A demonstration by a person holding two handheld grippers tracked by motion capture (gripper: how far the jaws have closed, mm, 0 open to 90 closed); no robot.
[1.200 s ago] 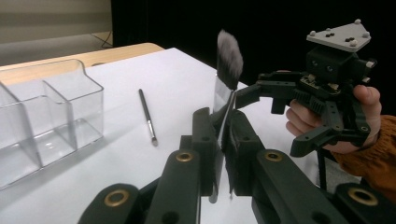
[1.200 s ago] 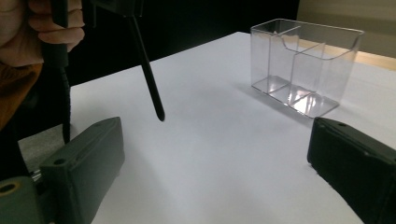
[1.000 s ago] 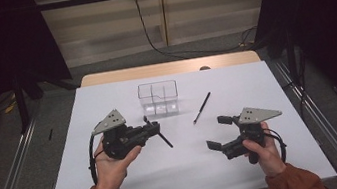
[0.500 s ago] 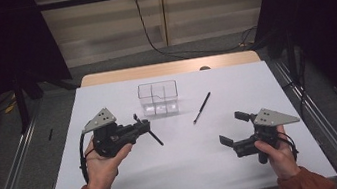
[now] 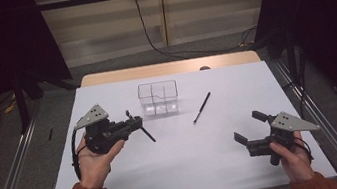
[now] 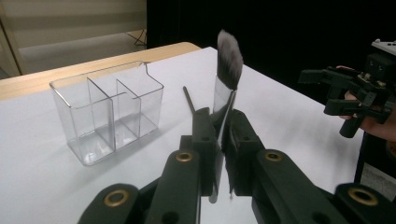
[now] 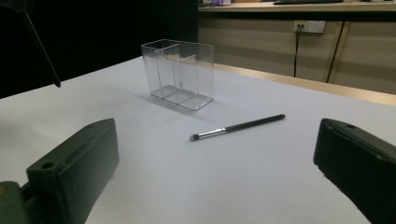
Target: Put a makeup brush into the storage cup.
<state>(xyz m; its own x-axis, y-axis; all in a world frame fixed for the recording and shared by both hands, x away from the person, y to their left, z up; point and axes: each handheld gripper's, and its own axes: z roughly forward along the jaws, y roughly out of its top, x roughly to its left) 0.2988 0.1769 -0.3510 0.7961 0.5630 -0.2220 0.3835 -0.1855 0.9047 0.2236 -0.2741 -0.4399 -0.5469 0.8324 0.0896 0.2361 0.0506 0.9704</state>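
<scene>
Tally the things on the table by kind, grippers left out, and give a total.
Makeup brushes: 2, one held in the left gripper as the fluffy brush, one thin brush lying on the table
Clear divided organizer: 1
Total: 3

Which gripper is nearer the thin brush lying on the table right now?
Roughly even; the right looks slightly nearer. The right gripper, jaws open, sits nearer the person and right of the thin brush. The left gripper, shut on a makeup brush, is to its left.
</scene>
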